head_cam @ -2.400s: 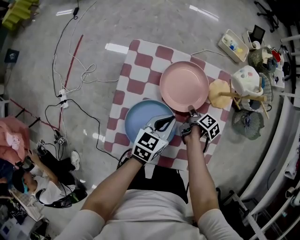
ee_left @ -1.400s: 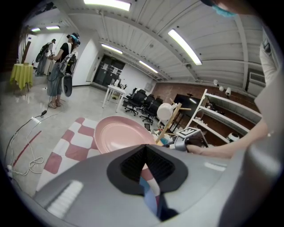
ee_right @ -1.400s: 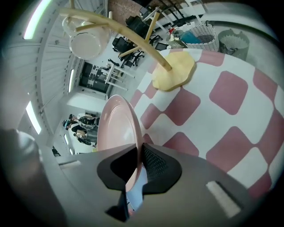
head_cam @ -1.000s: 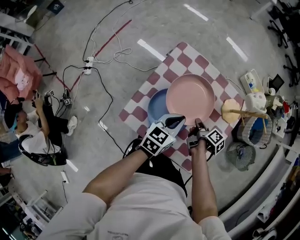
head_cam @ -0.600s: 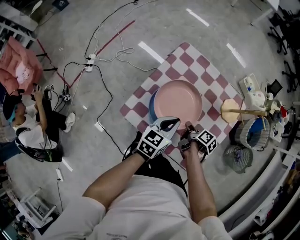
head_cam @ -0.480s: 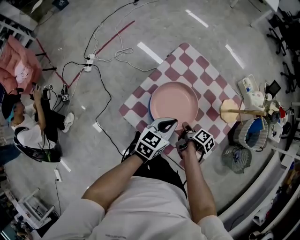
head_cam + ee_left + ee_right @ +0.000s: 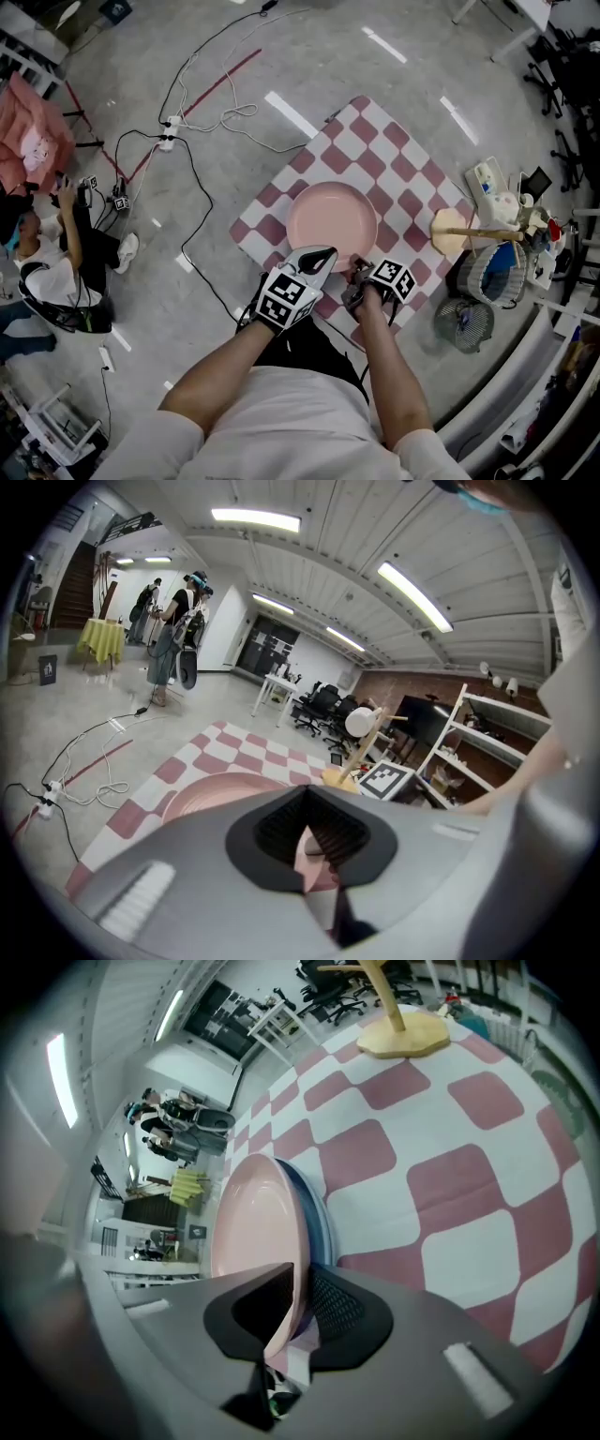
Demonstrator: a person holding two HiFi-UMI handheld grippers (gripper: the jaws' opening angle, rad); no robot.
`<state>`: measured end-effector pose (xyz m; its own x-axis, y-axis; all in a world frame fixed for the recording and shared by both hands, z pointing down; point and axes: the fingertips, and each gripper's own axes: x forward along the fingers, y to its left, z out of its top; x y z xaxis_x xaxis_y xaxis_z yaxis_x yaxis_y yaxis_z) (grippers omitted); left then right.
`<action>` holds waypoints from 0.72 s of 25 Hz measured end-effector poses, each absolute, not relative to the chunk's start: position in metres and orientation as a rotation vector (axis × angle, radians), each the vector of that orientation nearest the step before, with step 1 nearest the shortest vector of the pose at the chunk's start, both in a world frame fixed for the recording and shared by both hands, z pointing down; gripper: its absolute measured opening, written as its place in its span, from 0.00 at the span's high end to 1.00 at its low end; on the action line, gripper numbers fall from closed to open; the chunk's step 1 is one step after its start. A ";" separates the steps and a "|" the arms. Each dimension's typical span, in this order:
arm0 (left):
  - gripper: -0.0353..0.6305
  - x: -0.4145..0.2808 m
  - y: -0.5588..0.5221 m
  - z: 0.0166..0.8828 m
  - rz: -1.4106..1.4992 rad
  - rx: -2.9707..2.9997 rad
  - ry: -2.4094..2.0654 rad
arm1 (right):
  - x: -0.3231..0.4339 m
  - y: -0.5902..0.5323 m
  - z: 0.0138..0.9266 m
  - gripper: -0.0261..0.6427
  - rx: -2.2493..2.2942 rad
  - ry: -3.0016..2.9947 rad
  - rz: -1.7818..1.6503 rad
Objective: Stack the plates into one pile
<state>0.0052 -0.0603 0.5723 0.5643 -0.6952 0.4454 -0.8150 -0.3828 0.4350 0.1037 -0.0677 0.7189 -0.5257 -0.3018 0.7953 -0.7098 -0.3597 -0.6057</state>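
A pink plate (image 7: 331, 220) lies on a blue plate on the red-and-white checked cloth (image 7: 394, 159). In the right gripper view the blue plate (image 7: 315, 1215) shows only as a rim right under the pink plate (image 7: 246, 1232). My right gripper (image 7: 358, 273) is at the pink plate's near edge, and in its own view the right gripper (image 7: 286, 1321) is shut on that rim. My left gripper (image 7: 322, 254) hovers over the near left rim. Seen through its own camera, the left gripper (image 7: 309, 847) is shut with only a thin slit, above the pink plate (image 7: 220, 794), holding nothing.
A wooden stand (image 7: 452, 231) stands at the cloth's right corner, with a blue basket (image 7: 494, 272), a fan (image 7: 461, 324) and a white box (image 7: 487, 178) beyond it. Cables (image 7: 187, 122) run over the floor at left, where a person (image 7: 52, 272) sits.
My right gripper has carried the pink plate from beside the blue plate to directly over it and lowered it, covering the blue one. The left gripper stayed close by.
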 end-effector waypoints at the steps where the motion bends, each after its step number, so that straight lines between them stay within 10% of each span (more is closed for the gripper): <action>1: 0.94 0.005 -0.061 0.573 0.248 2.175 -1.204 | 0.106 -0.068 0.719 0.90 1.328 -1.564 1.916; 18: 0.94 0.017 -0.060 0.561 0.242 2.189 -1.206 | 0.117 -0.057 0.674 0.85 1.204 -1.686 1.630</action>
<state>0.0174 -0.0600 0.5607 0.5660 -0.7002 0.4351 -0.8138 -0.3902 0.4307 0.1173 -0.0573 0.6745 -0.4837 -0.2480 0.8394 -0.8472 -0.1083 -0.5202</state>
